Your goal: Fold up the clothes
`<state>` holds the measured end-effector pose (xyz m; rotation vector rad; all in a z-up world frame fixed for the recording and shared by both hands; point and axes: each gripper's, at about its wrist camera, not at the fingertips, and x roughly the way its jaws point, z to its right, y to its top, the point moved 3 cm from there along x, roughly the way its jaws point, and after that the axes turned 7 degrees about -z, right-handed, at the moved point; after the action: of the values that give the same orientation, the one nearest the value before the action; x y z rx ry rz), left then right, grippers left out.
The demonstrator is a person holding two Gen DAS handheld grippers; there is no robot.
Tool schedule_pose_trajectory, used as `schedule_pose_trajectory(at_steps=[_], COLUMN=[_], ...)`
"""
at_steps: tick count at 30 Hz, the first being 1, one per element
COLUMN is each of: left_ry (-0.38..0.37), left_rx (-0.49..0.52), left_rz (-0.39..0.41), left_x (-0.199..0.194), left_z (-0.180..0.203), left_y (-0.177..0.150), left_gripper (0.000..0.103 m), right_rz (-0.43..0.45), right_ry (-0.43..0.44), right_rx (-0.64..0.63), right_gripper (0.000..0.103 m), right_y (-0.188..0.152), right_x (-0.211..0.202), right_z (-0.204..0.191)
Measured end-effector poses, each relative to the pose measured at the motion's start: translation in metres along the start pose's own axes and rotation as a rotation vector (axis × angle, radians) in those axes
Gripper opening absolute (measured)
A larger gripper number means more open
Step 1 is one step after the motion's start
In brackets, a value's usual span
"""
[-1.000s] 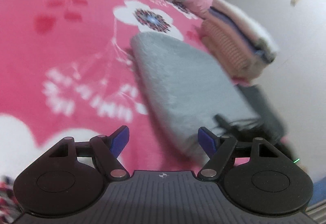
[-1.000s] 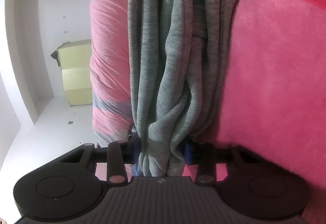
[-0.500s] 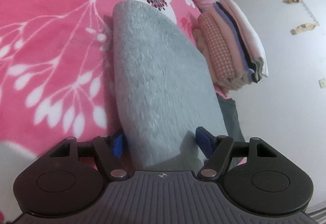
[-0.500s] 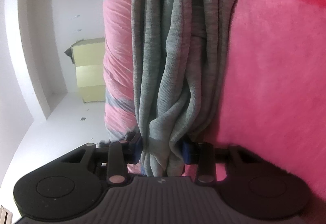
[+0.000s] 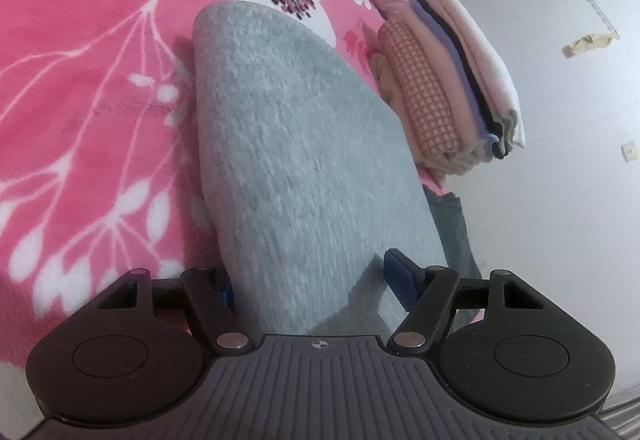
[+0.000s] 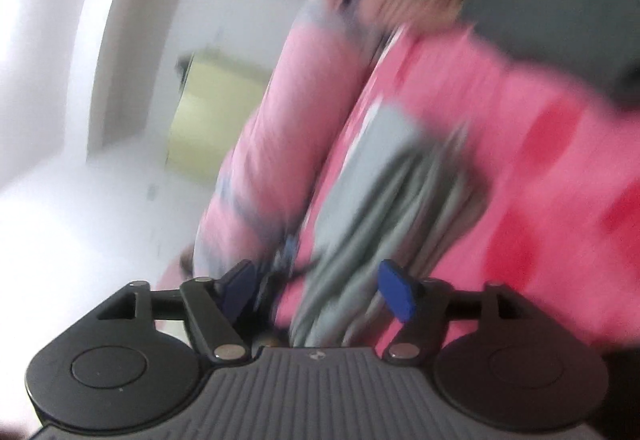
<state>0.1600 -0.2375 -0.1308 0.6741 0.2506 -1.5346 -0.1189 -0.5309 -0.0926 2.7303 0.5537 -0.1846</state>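
While folded grey sweater [image 5: 304, 160] lies on floral blanket [image 5: 80, 60]: left gripper [image 5: 310, 288] jaws wide, straddling it; right gripper [image 6: 318, 290] jaws just opened, cloth released.

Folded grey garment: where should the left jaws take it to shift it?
Probably the near narrow end of the folded grey garment, coming in low from this side: the left gripper already straddles that edge, jaws open, and the layers there lie stacked flat.

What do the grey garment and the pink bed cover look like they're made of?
Grey garment: probably a soft cotton-type jersey knit, matte, with a fine heathered weave and slight fuzz. Pink bed cover: looks like plush fleece, with a short nap and a printed white flower pattern.
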Motion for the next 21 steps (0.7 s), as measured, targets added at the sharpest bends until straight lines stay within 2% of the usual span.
schedule_pose_trajectory(at_steps=[4,6,10,13,16,19,21], left_ry=[-0.012,-0.019,0.018,0.049,0.064,0.07,0.066], left_rx=[-0.001,-0.016,-0.077,-0.073,-0.077,-0.082,-0.084], left_rz=[0.002,-0.004,0.017,0.033,0.042,0.046,0.046], left_x=[-0.006,-0.005,-0.003,-0.003,-0.004,-0.003,-0.004], left_z=[-0.002,-0.004,-0.006,-0.003,-0.003,-0.004,-0.006], left_y=[-0.007,-0.004,-0.002,-0.005,-0.007,-0.007,-0.007], left_gripper=[0.07,0.068,0.054,0.047,0.044,0.042,0.04], right_rz=[0.001,-0.004,-0.024,-0.035,-0.046,-0.037,-0.013], right_ry=[-0.078,-0.11,-0.193,-0.262,-0.292,-0.306,-0.331], right_rx=[0.136,0.147,0.138,0.146,0.169,0.232,0.231], right_gripper=[0.072,0.072,0.072,0.073,0.075,0.075,0.075], right_y=[0.008,0.009,0.018,0.025,0.024,0.028,0.03], right_x=[0.013,0.018,0.029,0.042,0.054,0.051,0.045], right_z=[0.017,0.018,0.016,0.02,0.023,0.02,0.016])
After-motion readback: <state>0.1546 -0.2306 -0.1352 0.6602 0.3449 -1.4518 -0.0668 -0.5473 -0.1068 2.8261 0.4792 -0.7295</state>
